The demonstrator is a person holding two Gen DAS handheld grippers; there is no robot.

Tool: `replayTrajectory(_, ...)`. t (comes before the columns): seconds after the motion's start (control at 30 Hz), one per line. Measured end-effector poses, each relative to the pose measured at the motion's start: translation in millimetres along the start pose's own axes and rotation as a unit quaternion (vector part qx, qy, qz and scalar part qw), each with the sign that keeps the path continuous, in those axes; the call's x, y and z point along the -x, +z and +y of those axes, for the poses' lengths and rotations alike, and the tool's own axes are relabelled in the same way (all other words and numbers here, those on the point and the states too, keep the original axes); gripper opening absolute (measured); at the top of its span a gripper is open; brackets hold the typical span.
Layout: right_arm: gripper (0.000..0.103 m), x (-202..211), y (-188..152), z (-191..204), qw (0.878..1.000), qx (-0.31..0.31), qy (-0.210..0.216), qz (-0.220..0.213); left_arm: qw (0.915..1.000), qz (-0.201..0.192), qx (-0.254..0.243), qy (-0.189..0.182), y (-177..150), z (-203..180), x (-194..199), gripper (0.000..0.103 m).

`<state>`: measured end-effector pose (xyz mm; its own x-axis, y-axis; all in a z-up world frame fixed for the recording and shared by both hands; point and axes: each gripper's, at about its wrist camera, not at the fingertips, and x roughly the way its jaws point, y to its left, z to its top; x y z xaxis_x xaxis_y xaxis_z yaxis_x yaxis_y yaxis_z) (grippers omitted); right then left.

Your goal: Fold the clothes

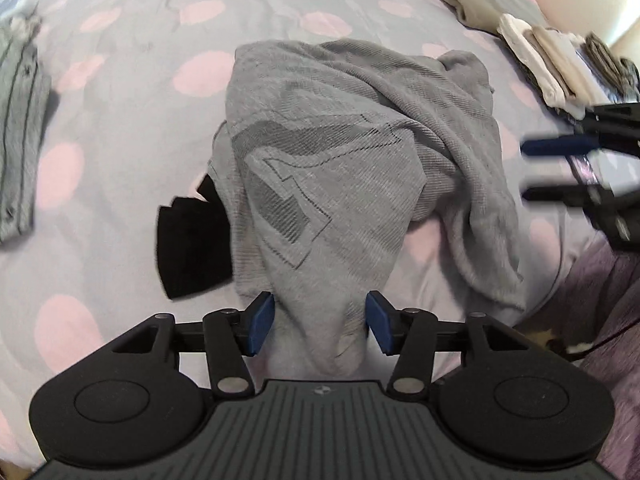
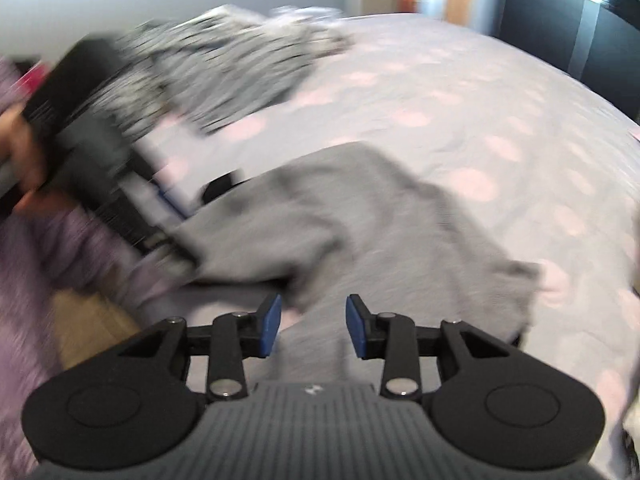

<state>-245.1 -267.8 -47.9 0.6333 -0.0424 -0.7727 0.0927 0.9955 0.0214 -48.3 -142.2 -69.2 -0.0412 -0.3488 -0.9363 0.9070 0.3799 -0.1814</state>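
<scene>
At lower centre, the left claw (image 1: 320, 326) was seen parted around a bunched end of the crumpled grey knit garment (image 1: 352, 160), unpinched; the right claw (image 2: 313, 326) gaped empty. The garment was left unfolded mid-frame on the pink-spotted bed (image 1: 120, 80); folded stacks (image 1: 552, 68) were seen upper right.

Soft, even daylight fills both views, casting only faint shadows under the grey garment (image 1: 352, 168). Around it the left wrist view is sharp, bending at the edges. The right wrist view is motion-blurred throughout, strongest left of the garment.
</scene>
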Motion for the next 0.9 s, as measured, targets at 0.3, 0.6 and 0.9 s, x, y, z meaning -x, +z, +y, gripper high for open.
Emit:
replayTrajectory(0.3, 0.047, -49.9, 3.0, -69.9, 0.979, -0.133, -0.152, 0.026, 0.9988, 0.04, 0.025, 0.008, 13.0, 11.4, -29.4, 0.049)
replayTrajectory(0.6, 0.051, -80.5, 5.3, -115.8, 0.964, -0.231, -0.116, 0.057, 0.9986, 0.047, 0.023, 0.002, 18.9, 19.1, -33.3, 0.042)
replayTrajectory(0.9, 0.006, -70.2, -6.1, -48.8, 0.978, -0.141, -0.09, 0.127, 0.9961, -0.025, -0.016, 0.083, 28.4, 22.1, -6.9, 0.009)
